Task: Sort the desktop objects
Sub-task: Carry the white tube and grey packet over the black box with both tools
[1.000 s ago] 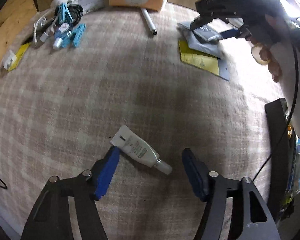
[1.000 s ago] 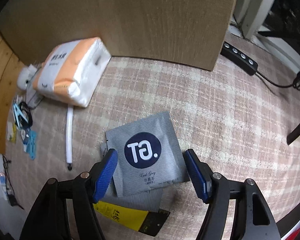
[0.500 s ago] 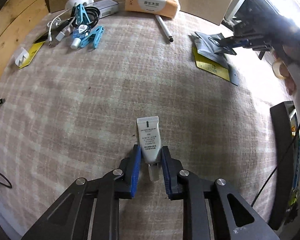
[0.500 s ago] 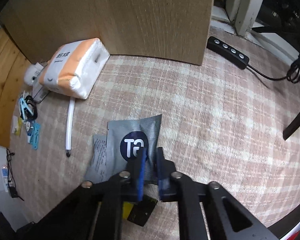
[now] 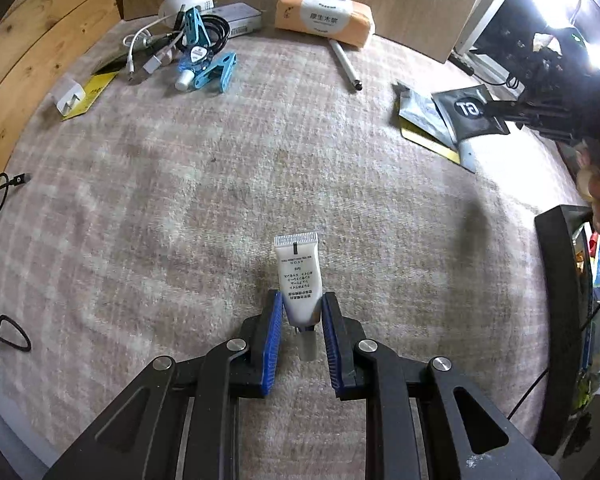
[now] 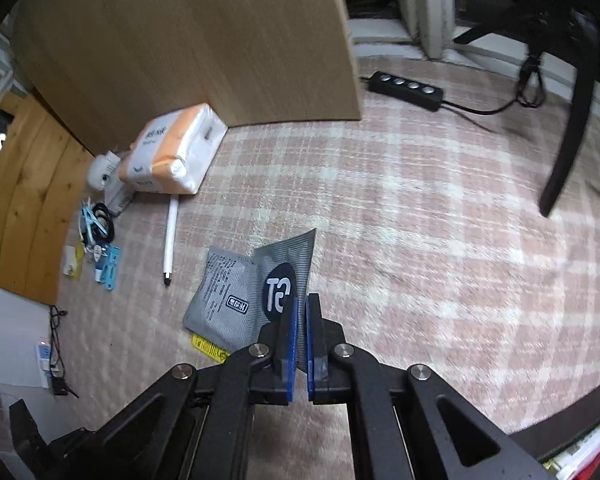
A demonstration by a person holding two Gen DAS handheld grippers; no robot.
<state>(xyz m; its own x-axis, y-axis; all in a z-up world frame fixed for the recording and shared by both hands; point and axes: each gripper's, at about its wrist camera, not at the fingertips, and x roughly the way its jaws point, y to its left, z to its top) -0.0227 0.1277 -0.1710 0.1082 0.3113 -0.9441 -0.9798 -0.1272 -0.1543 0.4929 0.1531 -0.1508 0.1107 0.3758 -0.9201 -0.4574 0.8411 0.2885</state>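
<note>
left hand-held gripper [image 5: 300,320] | clamps white tube [image 5: 299,276] | cap toward camera, crimp away

The left gripper [image 5: 299,320] fills the lower frame: matte black linkage arms with triangular cut-outs, round silver screws at the pivots, and blue ribbed fingers [image 5: 271,344]. The right gripper [image 6: 300,340] is built alike, with blue pads.

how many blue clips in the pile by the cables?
2. One blue clip stands on the black cable coil; the other blue clip lies just in front, beside the small tube. More could be hidden under the cables.
</note>
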